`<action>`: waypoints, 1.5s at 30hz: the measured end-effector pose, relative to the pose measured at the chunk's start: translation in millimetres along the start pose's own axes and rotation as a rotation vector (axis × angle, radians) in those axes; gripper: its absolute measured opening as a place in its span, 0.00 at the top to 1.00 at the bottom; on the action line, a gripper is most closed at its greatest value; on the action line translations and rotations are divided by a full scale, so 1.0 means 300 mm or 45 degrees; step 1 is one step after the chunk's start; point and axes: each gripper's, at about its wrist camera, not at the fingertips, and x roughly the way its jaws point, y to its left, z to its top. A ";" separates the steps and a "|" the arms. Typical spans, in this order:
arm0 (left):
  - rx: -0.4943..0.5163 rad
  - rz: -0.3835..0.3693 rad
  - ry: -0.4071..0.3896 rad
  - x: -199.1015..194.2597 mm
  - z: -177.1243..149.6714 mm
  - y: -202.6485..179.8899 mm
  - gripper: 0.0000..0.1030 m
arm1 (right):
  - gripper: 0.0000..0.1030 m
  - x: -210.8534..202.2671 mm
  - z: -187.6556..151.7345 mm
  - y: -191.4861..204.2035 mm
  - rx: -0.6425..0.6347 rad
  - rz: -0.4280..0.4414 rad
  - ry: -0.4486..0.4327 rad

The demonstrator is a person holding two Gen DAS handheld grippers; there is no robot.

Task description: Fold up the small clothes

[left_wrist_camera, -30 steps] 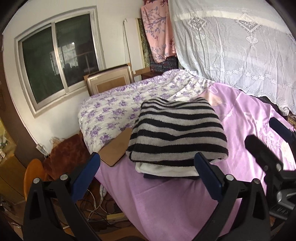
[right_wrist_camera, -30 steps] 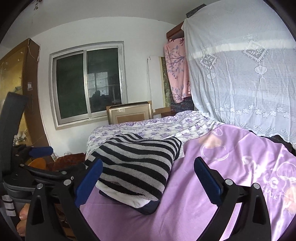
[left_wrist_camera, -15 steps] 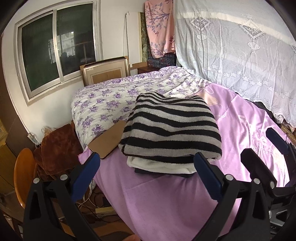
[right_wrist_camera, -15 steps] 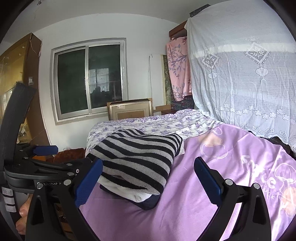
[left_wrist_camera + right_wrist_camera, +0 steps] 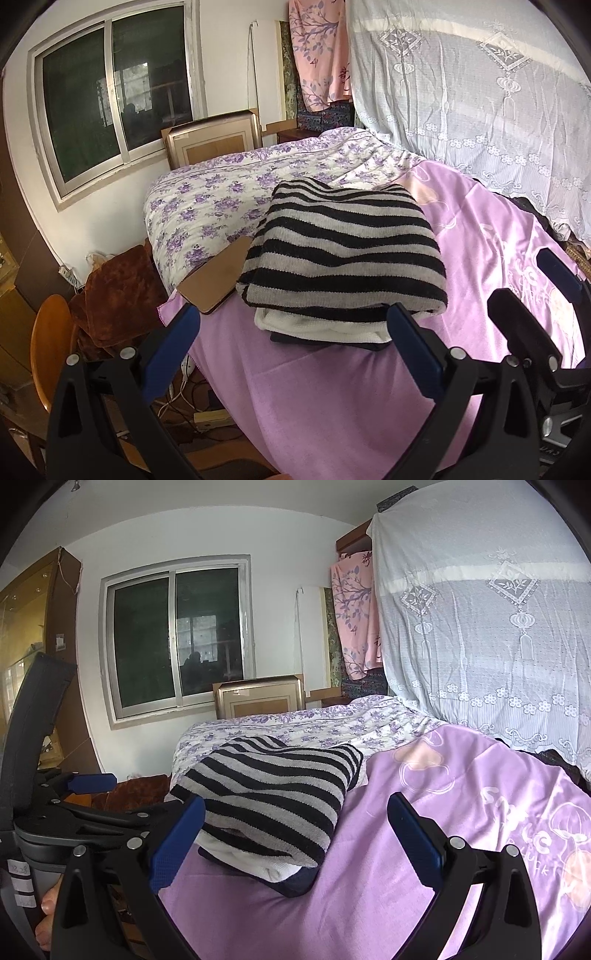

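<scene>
On the lilac bedsheet (image 5: 332,398), at about 12 o'clock from the left claw (image 5: 291,350), lying a folded pile: the striped sweater (image 5: 343,254) on top, a white garment (image 5: 317,326) under it, a dark garment (image 5: 295,338) at the bottom. Resting squarely, edges fairly even, so probably already folded. Touching neither claw.

Left claw standing wide, holding nothing, blue pads apart on both sides of the pile's near edge, but hovering short of it. Right claw (image 5: 295,842) also standing wide and empty; from there the pile lying at about 11 o'clock, well to the left side, with bare sheet directly ahead.

Long axis of the sweater running roughly from 9 to 3 o'clock across the left wrist view, stripes going the same way. Lying diagonally in the right wrist view, near corner pointing to the claw.

Judging the left claw as nearer and better lined up with the pile; the right one needing to swing left first. Beside the pile at 9 o'clock, a brown cardboard piece (image 5: 218,284) sticking out over the bed edge. No unfolded garment showing in either view, so the next piece cannot be told.
</scene>
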 end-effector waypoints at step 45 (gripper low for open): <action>0.021 -0.004 0.005 0.004 -0.005 -0.017 0.04 | 0.03 -0.007 0.007 -0.009 0.007 0.009 -0.001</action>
